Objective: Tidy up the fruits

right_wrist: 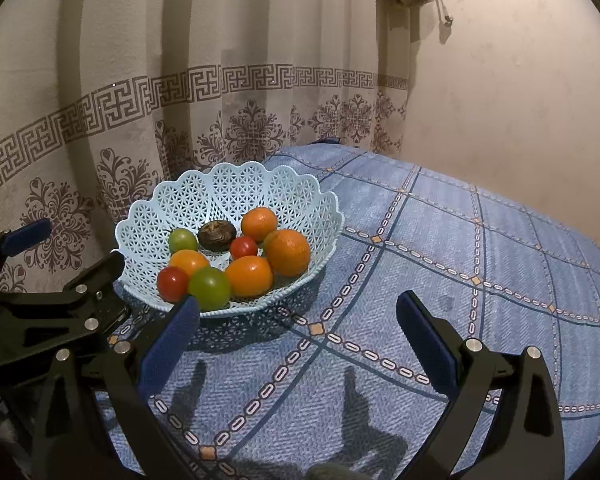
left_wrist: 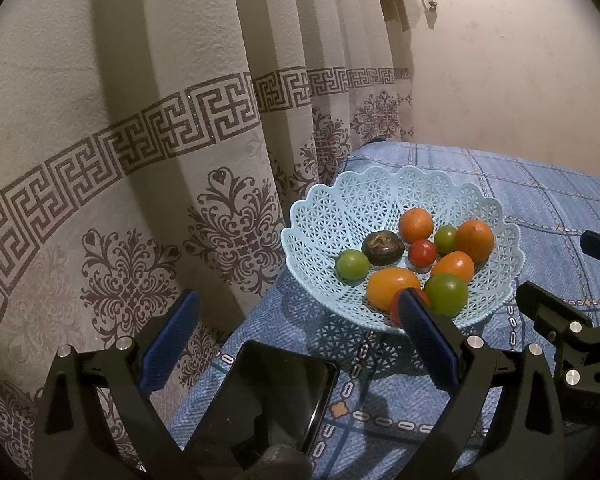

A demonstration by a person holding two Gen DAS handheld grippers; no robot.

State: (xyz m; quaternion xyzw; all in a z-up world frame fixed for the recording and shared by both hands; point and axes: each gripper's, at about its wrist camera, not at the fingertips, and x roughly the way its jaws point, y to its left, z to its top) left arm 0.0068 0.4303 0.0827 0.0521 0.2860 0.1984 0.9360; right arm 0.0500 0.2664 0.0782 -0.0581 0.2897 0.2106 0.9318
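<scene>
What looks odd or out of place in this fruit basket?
One dark brown, wrinkled fruit sits near the middle of the blue basket, among bright orange, green and red ones. It looks dried or spoiled. A black phone also lies on the blue cloth beside the basket.

Left gripper [left_wrist: 296, 312] jaws spread wide, empty. Light-blue lattice basket [left_wrist: 340, 208] on blue patterned tablecloth [left_wrist: 540, 200], holding orange, green, red fruits. Black phone [left_wrist: 268, 400] near, between fingers. Patterned curtain [left_wrist: 120, 140] far left.
</scene>
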